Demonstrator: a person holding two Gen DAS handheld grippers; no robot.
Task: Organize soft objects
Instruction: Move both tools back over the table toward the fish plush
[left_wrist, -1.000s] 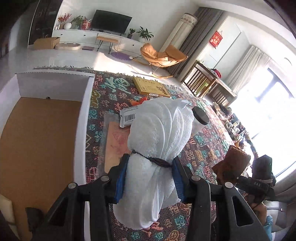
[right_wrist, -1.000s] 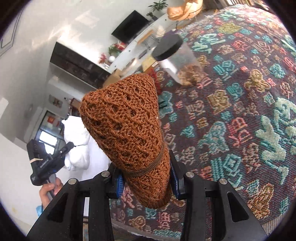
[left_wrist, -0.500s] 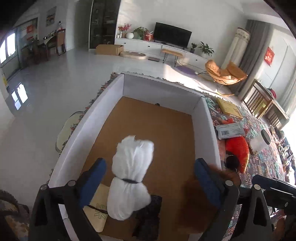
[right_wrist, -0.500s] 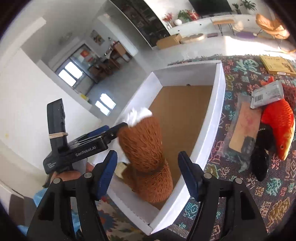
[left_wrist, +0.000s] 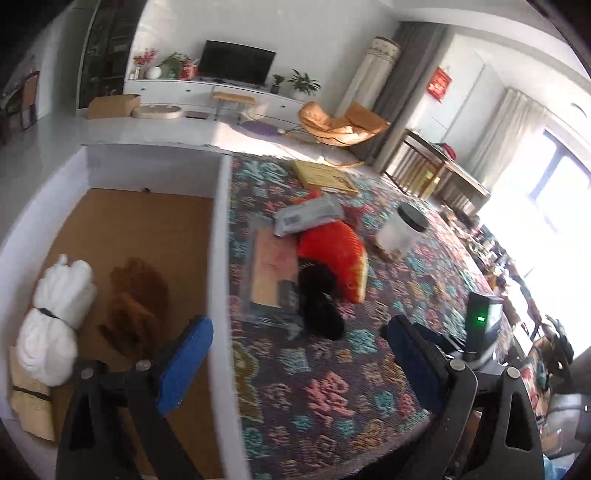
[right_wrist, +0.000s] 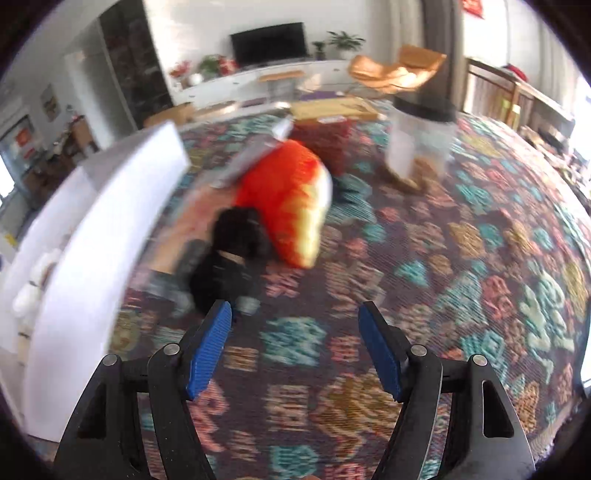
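At the far left of the left wrist view, the white rolled towel (left_wrist: 55, 317) lies in the white box (left_wrist: 218, 258) against its left wall, a dark band cinching its middle. Just beside it to the right rests the brown knitted roll (left_wrist: 135, 302); both appear to be sorted already, laid side by side so the cardboard floor keeps room for more. The left gripper (left_wrist: 295, 365) hangs with its jaws spread wide and nothing between them, straddling the box's right wall. Its jaws have just been opening, which fits a release into the box.

Right of the wall, on the patterned cloth (left_wrist: 332, 398), the black soft roll (left_wrist: 319, 295) lies touching the orange fish plush (left_wrist: 340, 254), ahead of the left gripper and well apart from it. These look like the soft things yet to be collected. In the blurred right wrist view, the right gripper (right_wrist: 295, 347) stands open and empty, its jaws having just been opening further; the black roll sits near its left fingertip (right_wrist: 212, 343), slightly ahead. A clear jar with a dark lid (right_wrist: 421, 136) stands farther right.
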